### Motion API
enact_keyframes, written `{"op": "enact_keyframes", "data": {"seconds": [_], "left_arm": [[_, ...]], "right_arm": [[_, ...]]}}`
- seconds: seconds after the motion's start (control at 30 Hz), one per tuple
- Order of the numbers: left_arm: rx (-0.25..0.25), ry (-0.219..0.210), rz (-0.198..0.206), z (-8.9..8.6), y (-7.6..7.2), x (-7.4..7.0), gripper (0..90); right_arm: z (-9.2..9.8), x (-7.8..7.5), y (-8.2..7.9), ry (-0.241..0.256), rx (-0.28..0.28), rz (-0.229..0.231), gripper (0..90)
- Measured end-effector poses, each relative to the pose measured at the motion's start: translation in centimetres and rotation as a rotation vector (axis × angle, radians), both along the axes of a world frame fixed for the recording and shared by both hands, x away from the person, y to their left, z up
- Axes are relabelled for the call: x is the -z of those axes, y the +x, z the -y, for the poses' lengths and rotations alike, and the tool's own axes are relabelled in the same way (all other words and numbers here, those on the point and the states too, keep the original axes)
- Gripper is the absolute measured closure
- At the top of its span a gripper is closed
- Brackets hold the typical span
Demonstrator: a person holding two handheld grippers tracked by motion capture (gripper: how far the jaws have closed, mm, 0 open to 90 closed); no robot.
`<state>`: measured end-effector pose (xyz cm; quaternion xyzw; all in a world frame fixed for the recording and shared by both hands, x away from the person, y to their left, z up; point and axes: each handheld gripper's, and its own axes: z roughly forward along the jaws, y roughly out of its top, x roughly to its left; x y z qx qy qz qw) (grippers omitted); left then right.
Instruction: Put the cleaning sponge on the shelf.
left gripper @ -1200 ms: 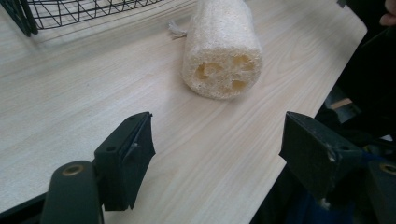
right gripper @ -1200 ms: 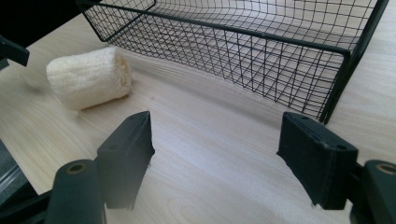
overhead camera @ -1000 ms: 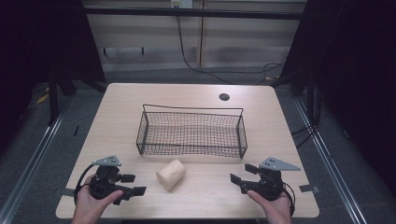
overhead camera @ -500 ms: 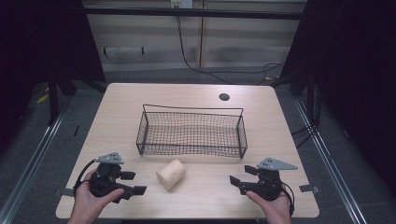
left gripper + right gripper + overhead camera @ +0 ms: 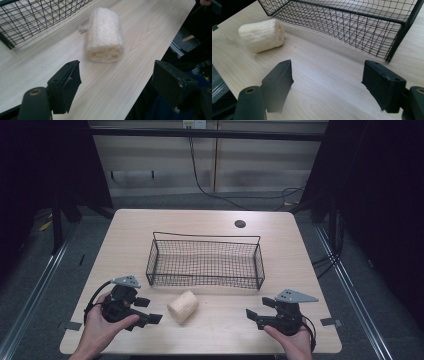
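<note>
The loofah roll (image 5: pixel 182 306) is lying on its side on the bench (image 5: pixel 300 265), close to the near edge and a little left of the middle, just in front of the wire basket (image 5: pixel 205 261) but not touching it. The left gripper (image 5: pixel 148 310) is sitting near the near-left corner, its fingers (image 5: pixel 65 85) spread wide and released, aiming at the roll with bare wood between them. In the left gripper view the right-hand finger is hanging past the bench edge, over dark, blurry clutter that is hard to make out. The right gripper (image 5: pixel 256 313) is waiting near the near-right corner, fingers (image 5: pixel 278 83) also released, gripping nothing. Both hands are being cut off at the bottom of the high view. The basket's far end is running out of frame in both gripper views.
</note>
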<state>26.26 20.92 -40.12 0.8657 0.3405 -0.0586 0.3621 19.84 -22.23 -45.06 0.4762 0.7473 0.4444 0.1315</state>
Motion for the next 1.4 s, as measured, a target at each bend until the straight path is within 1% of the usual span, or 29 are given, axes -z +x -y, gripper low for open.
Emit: {"op": "enact_keyframes", "data": {"seconds": [0.03, 0.07, 0.1, 0.2, 0.27, 0.37, 0.4, 0.47, 0.57, 0.63, 0.73, 0.77, 0.8, 0.83, 0.87, 0.93, 1.03, 1.07, 1.1, 1.13, 1.17, 1.2, 1.23, 1.27, 1.33, 1.4], "left_arm": [[0.000, -0.010, 0.003, 0.1, 0.1, -0.2, 26.3], [0.009, -0.005, 0.001, 0.2, 0.2, -0.4, 27.8], [0.013, -0.010, -0.004, 0.3, 0.3, -0.5, 27.4], [0.020, 0.008, -0.011, 0.6, 0.7, -1.0, 25.3], [0.021, 0.036, -0.010, 0.9, 1.0, -1.1, 21.3], [0.027, 0.040, -0.026, 1.4, 1.4, -1.0, 21.0], [0.033, 0.049, -0.032, 1.5, 1.6, -0.9, 21.0], [0.026, 0.060, -0.029, 1.9, 1.8, -1.0, 20.8], [0.048, 0.065, -0.037, 2.5, 2.1, -1.2, 19.9], [0.058, 0.082, -0.039, 2.9, 2.3, -1.4, 19.3], [0.055, 0.091, -0.047, 3.4, 2.5, -1.6, 17.8], [0.061, 0.087, -0.048, 3.5, 2.6, -1.6, 17.5], [0.080, 0.097, -0.052, 3.6, 2.7, -1.7, 16.8], [0.075, 0.103, -0.057, 3.8, 2.7, -1.7, 16.4], [0.078, 0.108, -0.051, 3.9, 2.8, -1.8, 16.5], [0.079, 0.113, -0.056, 4.1, 2.9, -2.0, 16.7], [0.100, 0.157, -0.059, 4.5, 3.1, -2.1, 18.6], [0.098, 0.167, -0.063, 4.6, 3.2, -2.1, 19.4], [0.098, 0.167, -0.063, 4.6, 3.2, -2.1, 19.8], [0.096, 0.173, -0.068, 4.8, 3.5, -2.1, 20.4], [0.090, 0.172, -0.074, 5.0, 3.7, -2.1, 20.5], [0.096, 0.166, -0.081, 5.2, 4.0, -2.0, 20.5], [0.100, 0.173, -0.082, 5.5, 4.2, -2.0, 20.5], [0.094, 0.181, -0.085, 5.9, 4.4, -2.0, 20.6], [0.114, 0.203, -0.088, 6.5, 4.7, -2.0, 20.6], [0.124, 0.208, -0.091, 6.9, 4.8, -2.0, 20.6]], "right_arm": [[0.0, 0.0, 0.0, 0.001, -0.003, 0.002, 24.0], [0.0, 0.0, 0.0, 0.000, -0.003, 0.003, 23.9], [0.0, 0.0, 0.0, 0.000, -0.005, 0.003, 23.9], [-0.1, 0.0, 0.1, -0.002, -0.006, 0.000, 23.8], [-0.1, 0.1, 0.1, -0.003, -0.010, -0.003, 23.4], [-0.2, 0.1, 0.1, -0.004, -0.012, -0.008, 23.3], [-0.2, 0.1, 0.1, -0.005, -0.012, -0.009, 23.3], [-0.1, 0.1, 0.1, -0.008, -0.013, -0.008, 23.2], [-0.1, 0.1, 0.1, -0.011, -0.015, -0.013, 23.3], [-0.1, 0.1, 0.1, -0.008, -0.016, -0.012, 23.4], [-0.1, 0.1, 0.1, -0.010, -0.014, -0.007, 23.3], [-0.1, 0.0, 0.1, -0.012, -0.014, -0.006, 23.4], [-0.1, 0.0, 0.1, -0.013, -0.013, -0.006, 23.3], [-0.1, 0.0, 0.1, -0.012, -0.013, -0.007, 23.3], [0.0, 0.0, 0.1, -0.013, -0.013, -0.007, 23.3], [0.0, 0.0, 0.1, -0.016, -0.012, -0.008, 23.3], [0.0, 0.0, 0.1, -0.019, -0.015, -0.006, 23.3], [0.0, 0.0, 0.1, -0.023, -0.017, -0.006, 23.3], [0.0, 0.0, 0.1, -0.024, -0.018, -0.006, 23.3], [0.0, 0.0, 0.2, -0.023, -0.019, -0.007, 23.3], [0.0, 0.0, 0.2, -0.022, -0.018, -0.010, 23.3], [0.0, 0.0, 0.3, -0.024, -0.017, -0.012, 23.3], [0.0, 0.0, 0.3, -0.023, -0.016, -0.015, 23.3], [0.0, 0.0, 0.3, -0.021, -0.018, -0.014, 23.3], [-0.1, 0.0, 0.2, -0.026, -0.017, -0.014, 23.3], [-0.1, 0.0, 0.2, -0.028, -0.024, -0.010, 23.3]]}}
